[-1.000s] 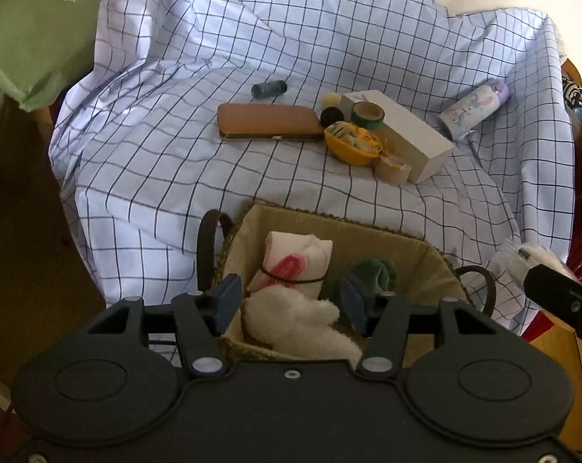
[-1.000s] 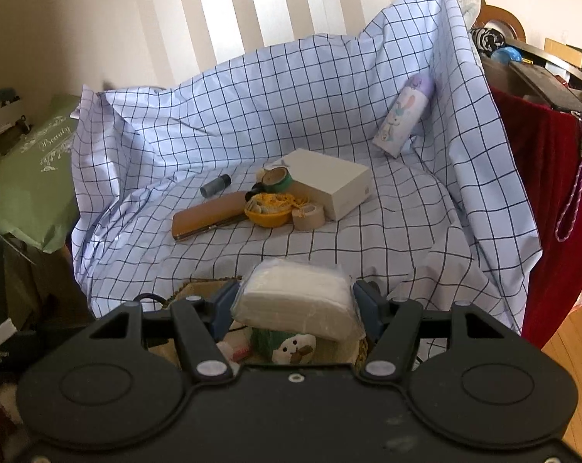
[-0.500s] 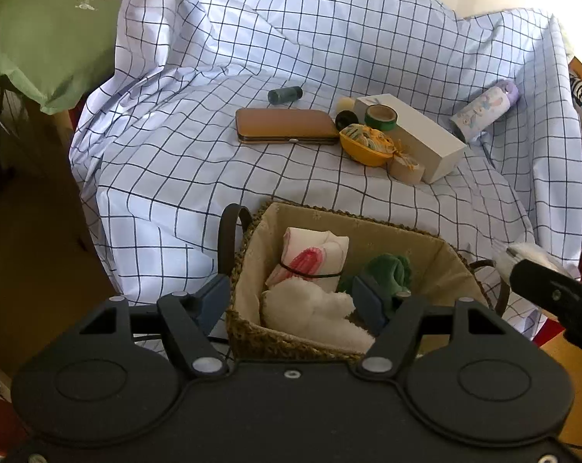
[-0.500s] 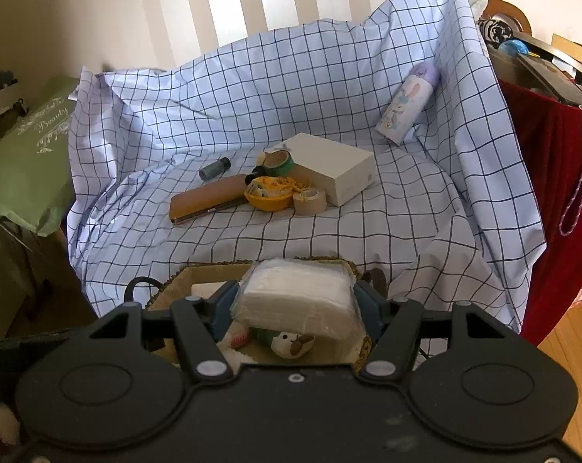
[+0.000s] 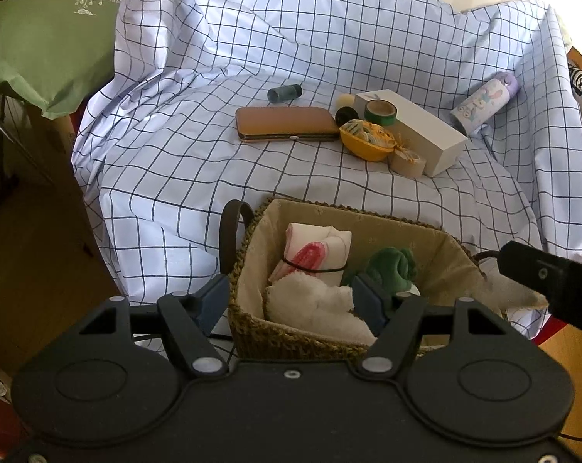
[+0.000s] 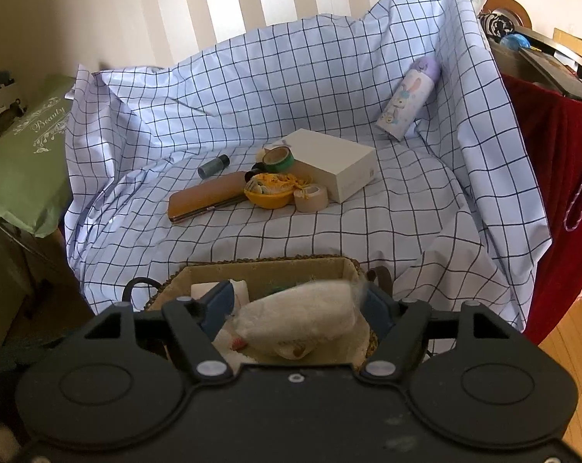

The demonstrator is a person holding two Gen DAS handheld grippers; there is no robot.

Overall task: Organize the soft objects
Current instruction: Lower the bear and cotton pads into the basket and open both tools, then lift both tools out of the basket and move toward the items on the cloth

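White pack [image 6: 302,316] tilted loose, right tool [image 6: 296,310] opening, left tool [image 5: 291,301] open, only left view shows green toy [image 5: 391,266].

Basket right under the grippers, clutter further out on the cloth

The woven basket [image 5: 252,332] sits just ahead of the left gripper [image 5: 291,303], with a rolled towel [image 5: 314,305], a banded cloth roll [image 5: 316,250] behind it, and a plush toy [image 5: 391,266] to their right; beyond lie a case [image 5: 287,129], bowl [image 5: 364,148] and box [image 5: 418,131].

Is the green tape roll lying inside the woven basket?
No. The green tape roll sits on the white box on the checked cloth, well beyond the woven basket.
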